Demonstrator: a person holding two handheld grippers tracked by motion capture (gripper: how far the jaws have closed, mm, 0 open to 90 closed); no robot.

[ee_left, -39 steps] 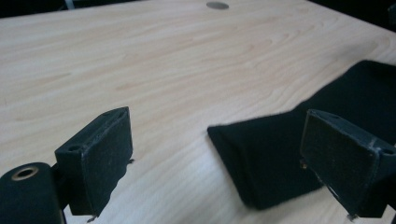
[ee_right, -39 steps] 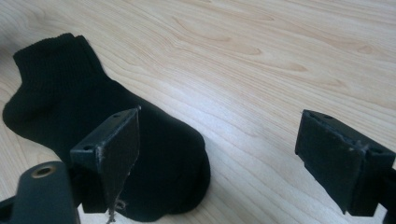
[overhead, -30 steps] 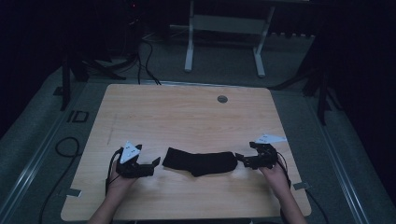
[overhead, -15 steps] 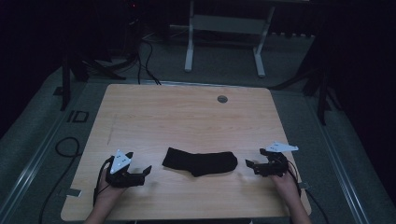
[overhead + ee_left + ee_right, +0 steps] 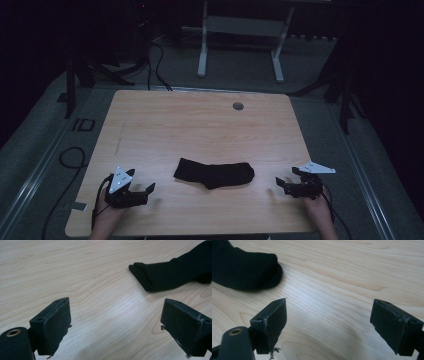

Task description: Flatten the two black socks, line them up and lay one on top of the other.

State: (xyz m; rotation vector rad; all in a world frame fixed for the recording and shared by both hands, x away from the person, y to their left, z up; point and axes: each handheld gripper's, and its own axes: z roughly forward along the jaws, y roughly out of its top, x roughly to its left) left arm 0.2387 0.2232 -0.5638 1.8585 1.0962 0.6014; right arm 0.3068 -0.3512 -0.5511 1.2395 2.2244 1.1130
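Observation:
A black folded sock (image 5: 215, 173) lies flat on the wooden table (image 5: 200, 130), near its front edge. My left gripper (image 5: 149, 190) rests low at the front left, well clear of the sock, jaws wide apart with bare wood between them. In the left gripper view the sock (image 5: 172, 268) sits at upper right, beyond the open left gripper (image 5: 116, 325). My right gripper (image 5: 281, 185) stands open at the front right, a short gap from the sock's toe. The right gripper view has the sock (image 5: 242, 267) at upper left and the right gripper (image 5: 329, 322) holding nothing.
A round grommet hole (image 5: 238, 106) sits near the table's far edge. Behind the table stand a white frame (image 5: 240, 40) and dark stands on the floor. Cables (image 5: 70, 160) trail on the floor at left.
Both grippers have drawn outward and toward the front edge, away from the sock's two ends. The sock lies where it was, released and flat.

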